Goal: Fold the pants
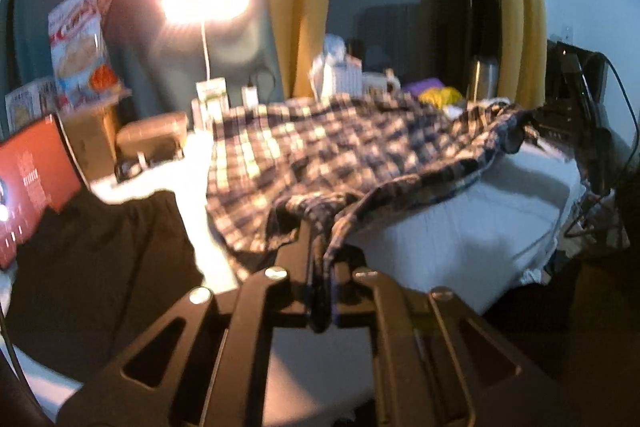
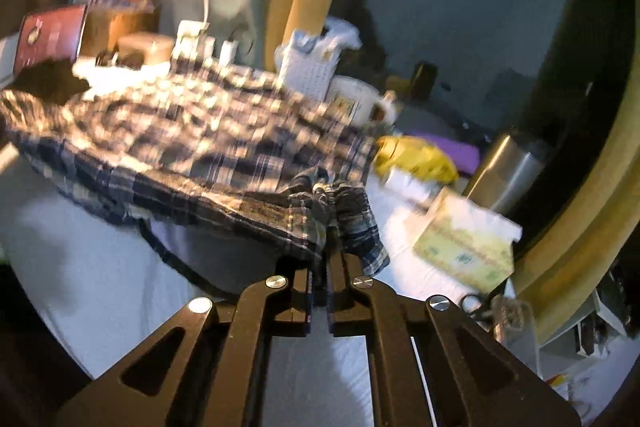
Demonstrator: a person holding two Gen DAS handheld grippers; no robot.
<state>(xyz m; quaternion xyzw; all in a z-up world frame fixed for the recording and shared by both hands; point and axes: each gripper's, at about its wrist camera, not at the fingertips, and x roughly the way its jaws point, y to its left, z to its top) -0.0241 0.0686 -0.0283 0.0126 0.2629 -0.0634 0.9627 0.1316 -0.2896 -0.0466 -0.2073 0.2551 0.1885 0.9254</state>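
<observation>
Both wrist views look forward, close over the white bed (image 1: 460, 227) — sharing the plaid pants (image 1: 340, 147) and lamp (image 1: 206, 3).

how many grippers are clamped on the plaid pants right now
2. The left gripper pinches one bunched edge of the plaid pants; the right gripper pinches another edge.

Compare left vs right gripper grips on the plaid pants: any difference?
The left gripper pinches a thin rope-like twist of the plaid pants; the right gripper pinches a thicker gathered bunch, with a flap hanging past its right finger. From the left gripper the cloth spreads away to both sides; from the right gripper it stretches mostly leftward. Shared: both are shut on an edge, lifting it off the white surface.
</observation>
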